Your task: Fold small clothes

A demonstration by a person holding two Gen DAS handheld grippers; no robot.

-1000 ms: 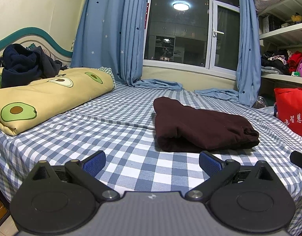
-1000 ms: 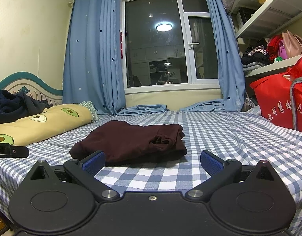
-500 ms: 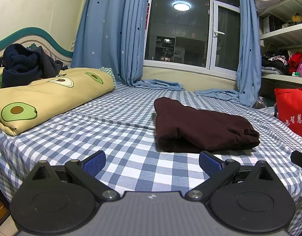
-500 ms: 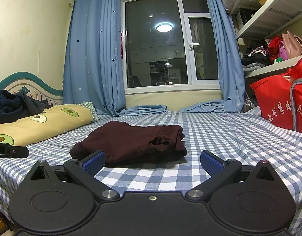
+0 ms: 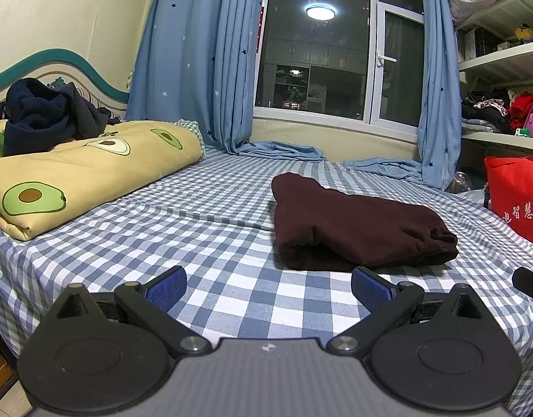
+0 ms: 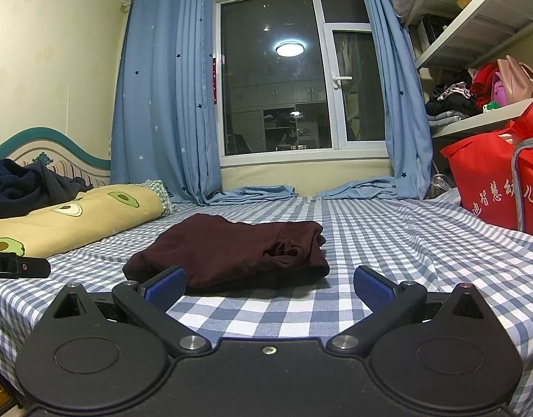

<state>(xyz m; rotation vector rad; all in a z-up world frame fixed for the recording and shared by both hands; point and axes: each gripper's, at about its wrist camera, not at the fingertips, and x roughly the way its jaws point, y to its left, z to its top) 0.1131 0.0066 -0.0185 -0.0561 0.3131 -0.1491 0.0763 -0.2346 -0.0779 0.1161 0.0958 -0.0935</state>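
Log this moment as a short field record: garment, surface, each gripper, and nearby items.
garment: dark maroon folded cloth garment, lying flat in a compact bundle
surface: blue-and-white checked bedsheet
left gripper: left gripper, open, empty, short of the garment
right gripper: right gripper, open, empty, not touching the garment
left of garment: yellow avocado-print quilt with a crumpled navy garment on top
right of garment: red fabric bag with white lettering

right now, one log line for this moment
left tongs open, empty | right tongs open, empty | maroon garment folded on checked bed, untouched
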